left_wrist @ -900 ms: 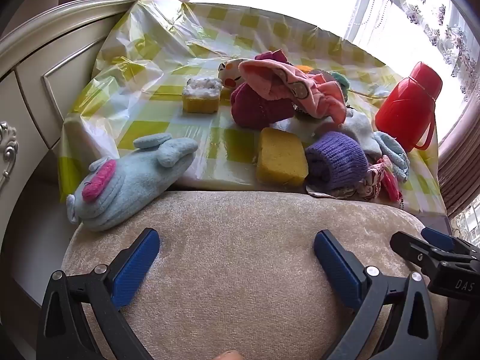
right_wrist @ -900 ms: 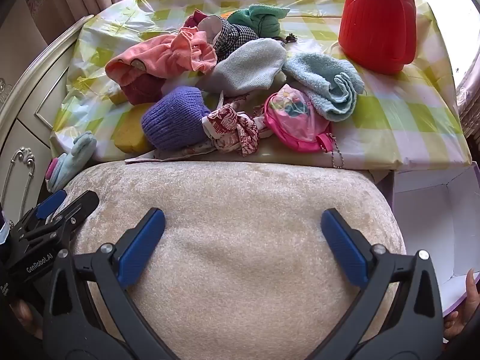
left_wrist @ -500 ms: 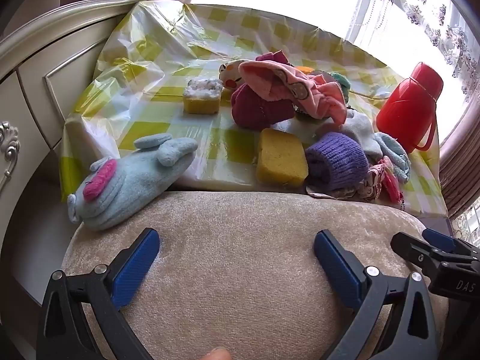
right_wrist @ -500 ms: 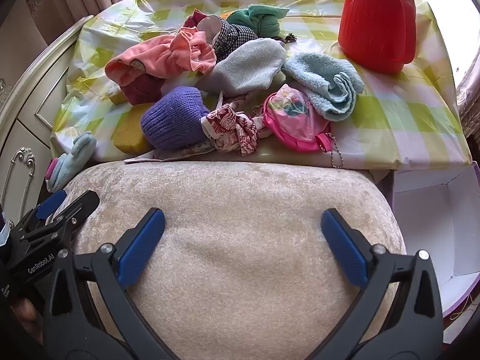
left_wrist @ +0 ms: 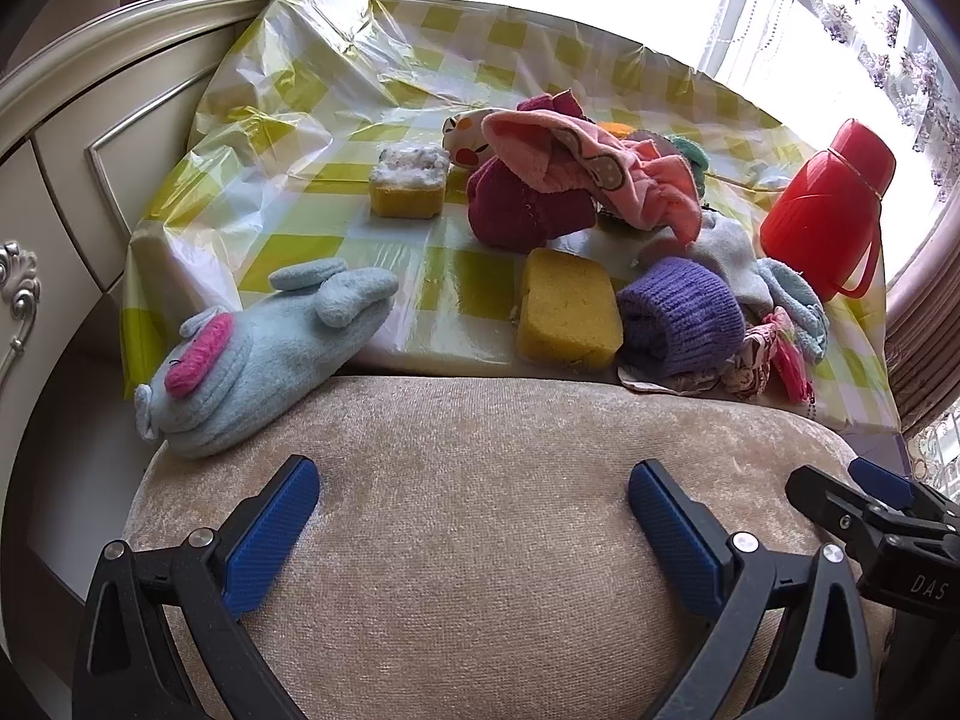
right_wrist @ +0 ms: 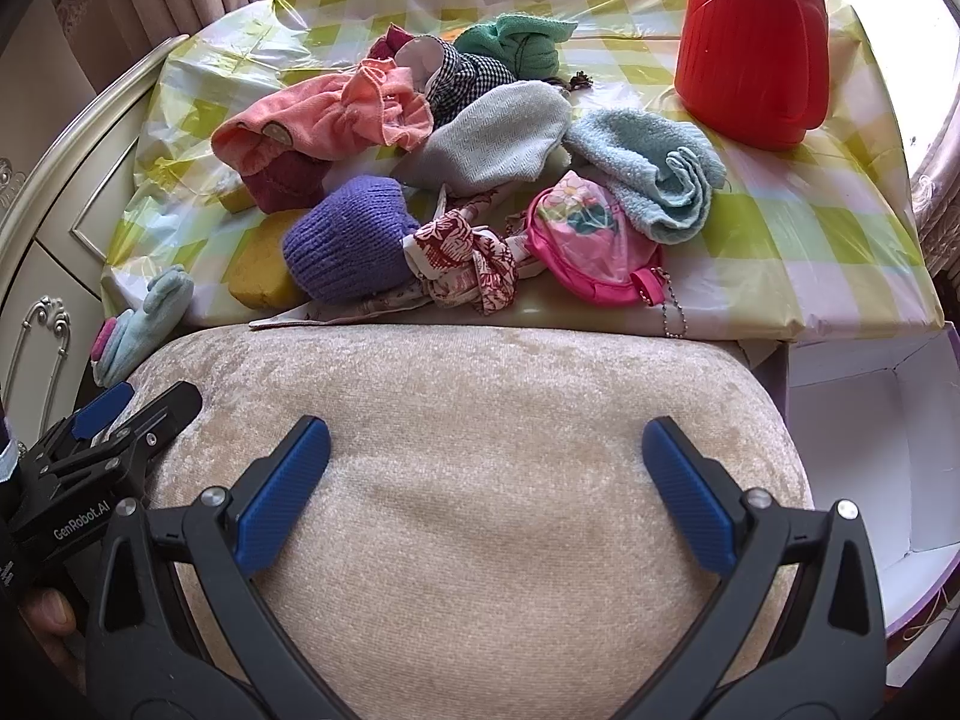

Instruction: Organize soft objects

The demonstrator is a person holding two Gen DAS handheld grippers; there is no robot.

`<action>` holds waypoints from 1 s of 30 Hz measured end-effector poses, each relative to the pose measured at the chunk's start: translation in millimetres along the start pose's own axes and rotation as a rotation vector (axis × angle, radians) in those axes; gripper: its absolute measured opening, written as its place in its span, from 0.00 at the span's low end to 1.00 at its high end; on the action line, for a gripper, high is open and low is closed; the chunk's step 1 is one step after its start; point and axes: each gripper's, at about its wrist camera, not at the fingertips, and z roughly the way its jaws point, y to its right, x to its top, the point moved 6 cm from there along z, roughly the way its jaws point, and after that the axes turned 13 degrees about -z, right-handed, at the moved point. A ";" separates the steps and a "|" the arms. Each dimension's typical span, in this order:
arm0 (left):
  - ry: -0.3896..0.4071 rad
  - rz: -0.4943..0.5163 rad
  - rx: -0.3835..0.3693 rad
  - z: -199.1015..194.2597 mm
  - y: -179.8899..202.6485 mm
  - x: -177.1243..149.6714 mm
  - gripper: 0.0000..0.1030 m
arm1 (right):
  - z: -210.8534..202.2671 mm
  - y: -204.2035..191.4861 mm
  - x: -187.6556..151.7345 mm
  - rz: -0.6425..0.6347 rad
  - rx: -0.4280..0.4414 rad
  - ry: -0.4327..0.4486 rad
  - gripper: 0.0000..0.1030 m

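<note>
Much of the pile of soft things is layered, so several pieces show only in part: a dark red cloth (left_wrist: 522, 216) sits under a pink cloth (left_wrist: 594, 168), a checked cloth (right_wrist: 462, 81) pokes out behind it, and a green cloth (right_wrist: 516, 45) is half hidden at the back. The second sponge (left_wrist: 408, 183), with white fluff on top, stands apart from the heap and is almost wholly blocked in the right wrist view. The white box (right_wrist: 870, 444) is cut off at the right edge of that view; the part that shows holds nothing.

A beige cushion (left_wrist: 480, 510) fills the foreground between both grippers and the table (left_wrist: 300, 138) with its yellow checked plastic cover. A light blue plush toy (left_wrist: 264, 360) lies half on the cushion, half on the table's near left corner. Along the near edge sit a yellow sponge (left_wrist: 567, 312), touching a purple knit hat (left_wrist: 678, 312), then a red-patterned scrap (right_wrist: 468, 258), a pink pouch (right_wrist: 588, 240) and a light blue towel (right_wrist: 648, 174). A grey cloth (right_wrist: 492, 138) lies behind them. A red jug (right_wrist: 756, 42) stands upright at the far right.

The left gripper (left_wrist: 474, 528) and right gripper (right_wrist: 486, 492) both hover over the cushion, jaws spread wide with nothing between them
</note>
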 end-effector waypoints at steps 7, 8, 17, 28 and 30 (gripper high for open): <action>0.017 0.011 0.013 -0.2 0.5 -1.7 1.00 | 1.1 0.0 2.5 0.001 -0.002 0.007 1.00; 0.019 0.013 0.015 -0.3 0.8 -1.7 1.00 | 0.9 -0.3 2.4 0.001 -0.003 0.007 1.00; 0.021 0.013 0.013 -1.1 -0.8 -0.7 1.00 | 1.6 0.0 2.6 0.000 0.005 0.003 1.00; 0.019 0.013 0.015 -0.8 -0.2 -0.2 1.00 | 3.0 -0.8 3.0 0.003 0.006 0.008 1.00; 0.019 0.012 0.015 -0.8 0.0 -0.3 1.00 | 2.7 -0.8 2.9 0.004 0.006 0.010 1.00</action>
